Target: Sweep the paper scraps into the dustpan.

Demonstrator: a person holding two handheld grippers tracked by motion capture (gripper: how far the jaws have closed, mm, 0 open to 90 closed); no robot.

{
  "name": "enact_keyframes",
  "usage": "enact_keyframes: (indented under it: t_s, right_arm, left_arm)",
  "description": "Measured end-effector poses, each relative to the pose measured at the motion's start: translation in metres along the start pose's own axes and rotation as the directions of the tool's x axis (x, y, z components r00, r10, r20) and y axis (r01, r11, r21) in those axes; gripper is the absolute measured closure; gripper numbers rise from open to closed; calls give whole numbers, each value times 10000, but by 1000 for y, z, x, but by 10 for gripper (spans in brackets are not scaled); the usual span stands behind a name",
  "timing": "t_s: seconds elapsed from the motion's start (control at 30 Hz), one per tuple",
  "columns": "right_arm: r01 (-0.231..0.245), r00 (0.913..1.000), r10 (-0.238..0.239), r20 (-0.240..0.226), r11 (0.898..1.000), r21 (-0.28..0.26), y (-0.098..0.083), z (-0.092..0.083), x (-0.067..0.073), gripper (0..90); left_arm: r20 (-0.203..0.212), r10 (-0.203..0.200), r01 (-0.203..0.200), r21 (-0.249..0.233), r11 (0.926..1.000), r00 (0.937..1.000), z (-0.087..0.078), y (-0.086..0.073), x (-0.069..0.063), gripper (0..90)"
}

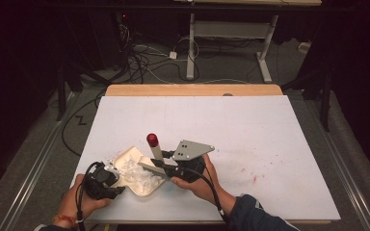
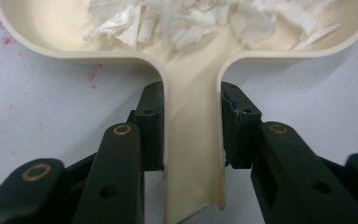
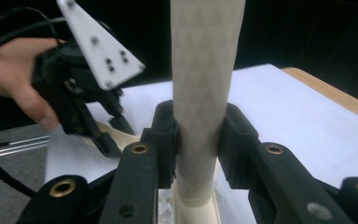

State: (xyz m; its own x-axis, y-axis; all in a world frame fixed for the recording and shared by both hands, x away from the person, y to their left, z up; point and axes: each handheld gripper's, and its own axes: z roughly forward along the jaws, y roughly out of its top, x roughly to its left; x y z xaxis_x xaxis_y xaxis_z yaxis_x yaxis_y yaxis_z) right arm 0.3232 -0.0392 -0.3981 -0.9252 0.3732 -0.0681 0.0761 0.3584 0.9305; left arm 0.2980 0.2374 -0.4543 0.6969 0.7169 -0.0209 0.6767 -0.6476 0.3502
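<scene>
A cream dustpan (image 1: 134, 159) lies near the table's front left with several white paper shreds (image 1: 137, 175) in it. My left gripper (image 1: 115, 189) is shut on the dustpan's flat handle (image 2: 193, 154), one pad (image 2: 153, 126) on each side, and the shreds (image 2: 186, 21) fill the pan ahead. My right gripper (image 1: 171, 169) is shut on a brush with a cream handle (image 3: 205, 56) and a red cap (image 1: 152, 139). Its head (image 1: 150, 168) sits over the pan's right rim. The right gripper view has the left gripper (image 3: 81, 100) and the dustpan (image 3: 119, 135) at the left.
A white sheet (image 1: 231, 130) covers the table, with red specks (image 1: 253, 177) at the right front. A wooden edge (image 1: 192, 90) runs along the back. Cables (image 1: 139, 57) and a desk frame (image 1: 231, 43) stand on the floor beyond.
</scene>
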Motion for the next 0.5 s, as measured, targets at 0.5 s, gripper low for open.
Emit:
enact_keyframes:
  t_s: [0.5]
  right_arm:
    - [92,9983,-48,586,9970,-762,17,-17,-19,714]
  left_arm:
    - [190,128,-130,115,9998,9997,-7,-4,1,634]
